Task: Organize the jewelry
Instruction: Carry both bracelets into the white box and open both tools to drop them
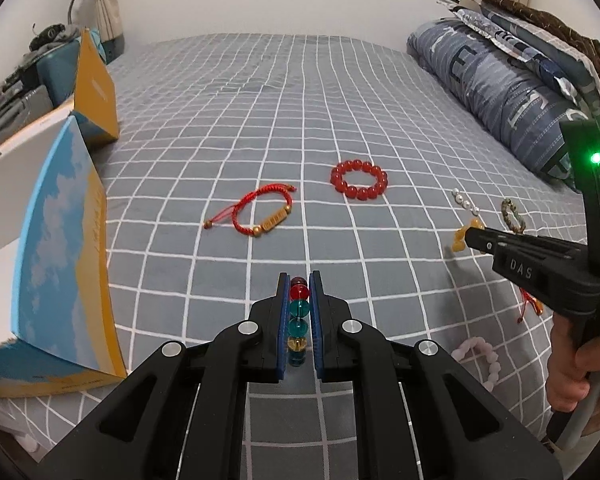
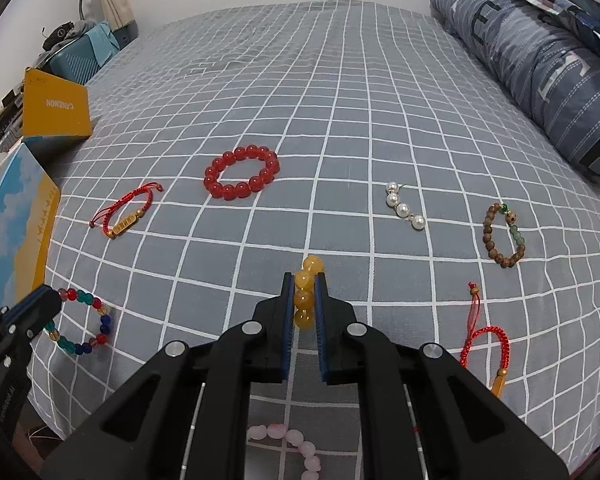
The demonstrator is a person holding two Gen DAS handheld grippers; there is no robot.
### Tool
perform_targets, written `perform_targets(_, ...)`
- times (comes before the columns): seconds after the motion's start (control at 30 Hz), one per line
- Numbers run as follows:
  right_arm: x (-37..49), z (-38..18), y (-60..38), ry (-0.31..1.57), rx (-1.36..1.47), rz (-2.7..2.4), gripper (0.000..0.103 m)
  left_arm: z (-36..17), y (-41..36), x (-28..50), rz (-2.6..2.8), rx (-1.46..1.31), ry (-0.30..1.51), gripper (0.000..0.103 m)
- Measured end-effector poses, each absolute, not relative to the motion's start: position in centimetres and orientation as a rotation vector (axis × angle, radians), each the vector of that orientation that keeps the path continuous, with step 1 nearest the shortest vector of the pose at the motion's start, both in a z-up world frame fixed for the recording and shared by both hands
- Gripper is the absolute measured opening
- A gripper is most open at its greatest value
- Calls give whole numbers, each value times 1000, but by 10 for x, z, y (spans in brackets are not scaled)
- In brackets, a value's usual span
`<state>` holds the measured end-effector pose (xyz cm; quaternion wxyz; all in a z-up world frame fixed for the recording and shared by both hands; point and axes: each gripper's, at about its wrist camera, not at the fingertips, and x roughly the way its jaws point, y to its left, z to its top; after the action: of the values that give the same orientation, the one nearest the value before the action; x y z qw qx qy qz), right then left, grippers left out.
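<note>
Left wrist view first: the left gripper (image 1: 300,312) has its blue-padded jaws clenched on the multicoloured bead bracelet (image 1: 299,316), red, teal and amber beads lined up between the pads, just above the grey checked bed sheet (image 1: 220,120) near its near edge. Over on the right, the right gripper (image 1: 466,236) is in the person's hand (image 1: 576,364), its tip at the yellow bead bracelet (image 1: 460,240).

Right wrist view confirms it: the right gripper (image 2: 304,300) is grasping the yellow bead bracelet (image 2: 305,296), jaws pressed in on a column of amber beads, one bead poking out past the tips. At the left edge of this view the left gripper (image 2: 40,304) pinches the multicoloured bead bracelet (image 2: 82,322), whose loop hangs against the sheet.

Spread across the middle of the bed lie the red bead bracelet (image 2: 242,178) and, nearer the left edge, the red cord bracelet (image 2: 124,210). Towards the right edge sit the pearl string (image 2: 405,206), the brown bead bracelet (image 2: 504,236) and a second red cord bracelet (image 2: 486,340). A pink bead bracelet (image 2: 296,444) lies near the near edge, beneath the right gripper. Boxes (image 1: 68,240) stand at the left edge; folded bedding (image 2: 540,64) lines the right.
</note>
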<state>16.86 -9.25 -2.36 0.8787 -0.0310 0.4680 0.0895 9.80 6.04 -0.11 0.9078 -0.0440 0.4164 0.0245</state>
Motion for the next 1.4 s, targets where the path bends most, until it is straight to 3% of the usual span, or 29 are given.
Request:
perform_targets(0.47, 154, 10, -78, 914, -64, 194, 9, 42, 86, 99, 99, -85, 811, 9)
perform_targets(0.87, 139, 72, -4, 834, -101, 266, 9, 96, 137, 83, 161, -97, 759, 9)
perform_targets(1.17, 118, 100, 96, 805, -146, 397, 9, 137, 227, 43, 280, -148, 727, 9)
perform_targets(1.4, 95, 96, 185, 816, -197, 518, 9, 129, 301, 5, 411, -178, 753, 9)
